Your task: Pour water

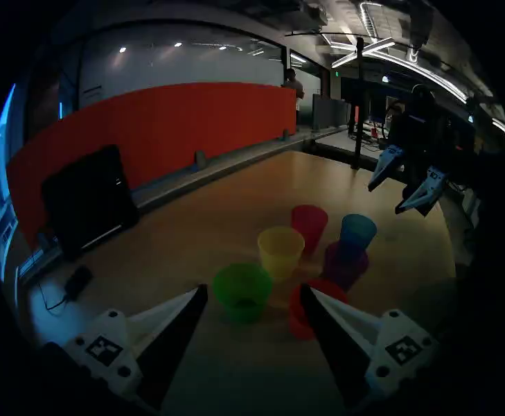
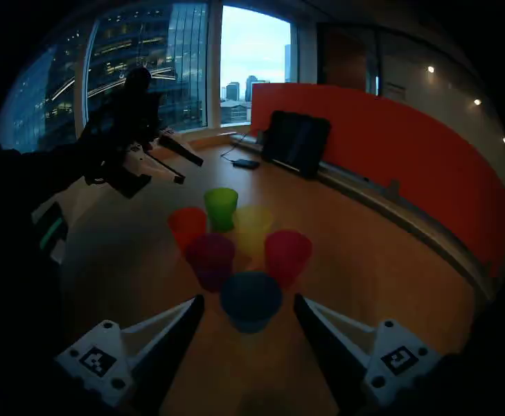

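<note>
Between spread left claw (image 1: 253, 287) and right claw (image 2: 248, 297), cups (image 1: 280, 249) cluster.

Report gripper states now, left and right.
Left gripper: open, holding nothing.
Right gripper: open, holding nothing; blue cup just ahead of its jaws, not gripped.

Six cups (image 1: 280, 249), two tongs (image 1: 252, 290) (image 2: 247, 299), one monitor (image 1: 89, 197)

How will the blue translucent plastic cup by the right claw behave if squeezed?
The blue translucent plastic cup looks thin-walled, so it probably flexes when squeezed. Its base tapers narrower than its rim, so a push may tip it into the close purple plastic cup.
</note>
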